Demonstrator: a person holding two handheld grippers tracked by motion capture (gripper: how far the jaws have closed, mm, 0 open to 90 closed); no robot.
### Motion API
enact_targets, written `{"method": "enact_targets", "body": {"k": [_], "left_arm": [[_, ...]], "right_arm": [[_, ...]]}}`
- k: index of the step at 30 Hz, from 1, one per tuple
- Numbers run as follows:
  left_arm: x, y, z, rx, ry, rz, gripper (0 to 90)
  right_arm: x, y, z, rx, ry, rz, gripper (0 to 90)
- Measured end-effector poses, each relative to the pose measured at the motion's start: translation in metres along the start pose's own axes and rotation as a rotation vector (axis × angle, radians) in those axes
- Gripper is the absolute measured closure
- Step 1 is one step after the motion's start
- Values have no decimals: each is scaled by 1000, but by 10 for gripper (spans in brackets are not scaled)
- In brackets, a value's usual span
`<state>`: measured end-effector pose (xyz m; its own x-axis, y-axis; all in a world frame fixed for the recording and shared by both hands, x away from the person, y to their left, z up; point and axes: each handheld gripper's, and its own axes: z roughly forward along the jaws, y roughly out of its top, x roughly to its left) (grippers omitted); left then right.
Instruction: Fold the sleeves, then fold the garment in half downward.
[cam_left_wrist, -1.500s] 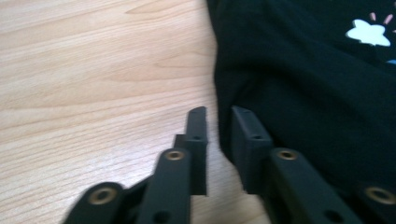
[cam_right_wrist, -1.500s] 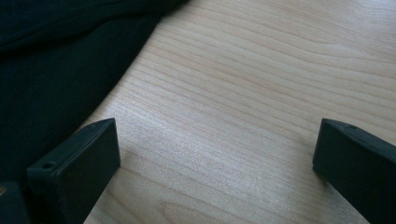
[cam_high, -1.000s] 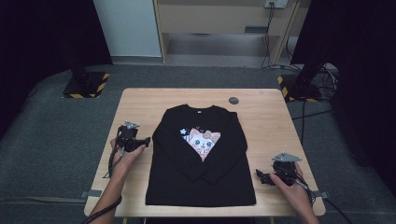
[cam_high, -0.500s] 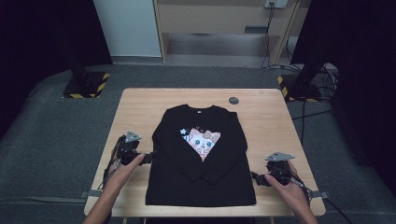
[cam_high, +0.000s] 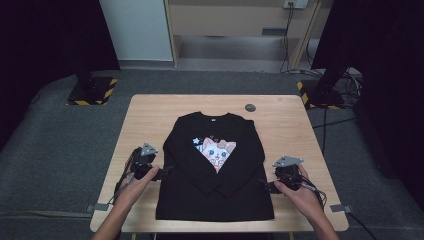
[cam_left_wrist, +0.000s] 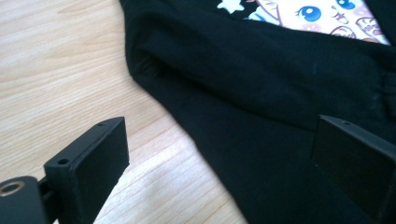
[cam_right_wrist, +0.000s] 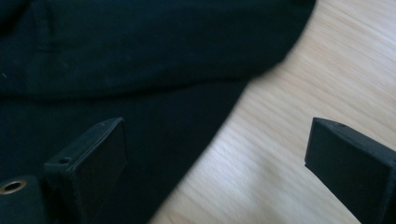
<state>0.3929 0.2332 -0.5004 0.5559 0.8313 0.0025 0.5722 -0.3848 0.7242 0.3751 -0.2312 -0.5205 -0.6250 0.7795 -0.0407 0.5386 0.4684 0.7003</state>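
Note:
A black sweatshirt (cam_high: 215, 200) with a cat print (cam_high: 216, 151) lies flat on the wooden table (cam_high: 150, 115), both sleeves folded across its front. My left gripper (cam_high: 162, 172) rests at the garment's left edge. Its jaws have just been opening and stand wide, with the shirt's edge (cam_left_wrist: 261, 154) lying under the left gripper (cam_left_wrist: 224, 135) but not pinched. At the right edge my right gripper (cam_high: 264, 184) has just been closing a little. Its jaws remain wide apart over the shirt's border (cam_right_wrist: 140, 126) and bare wood, and the right gripper (cam_right_wrist: 219, 135) holds nothing.
A small dark round object (cam_high: 250, 107) sits near the table's far edge. Bare wood runs along both sides of the shirt. Two stands with yellow-black striped bases (cam_high: 92, 92) flank the table on the grey floor.
The left hand has drawn back toward the near edge along the shirt's left side. The right hand has shifted inward to the shirt's right edge.

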Motion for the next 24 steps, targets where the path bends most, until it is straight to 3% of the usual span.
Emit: {"method": "enact_targets", "body": {"k": [4,16,24], "left_arm": [[-3,8,3,2,-3,20,36],[-4,33,26,3,-9,31,34],[-18,51,49,1,-41,72,33]], "right_arm": [[0,12,6,-6,33,2,60],[-4,48,30,6,41,24,67],[0,71,51,8,36,21,65]]}}
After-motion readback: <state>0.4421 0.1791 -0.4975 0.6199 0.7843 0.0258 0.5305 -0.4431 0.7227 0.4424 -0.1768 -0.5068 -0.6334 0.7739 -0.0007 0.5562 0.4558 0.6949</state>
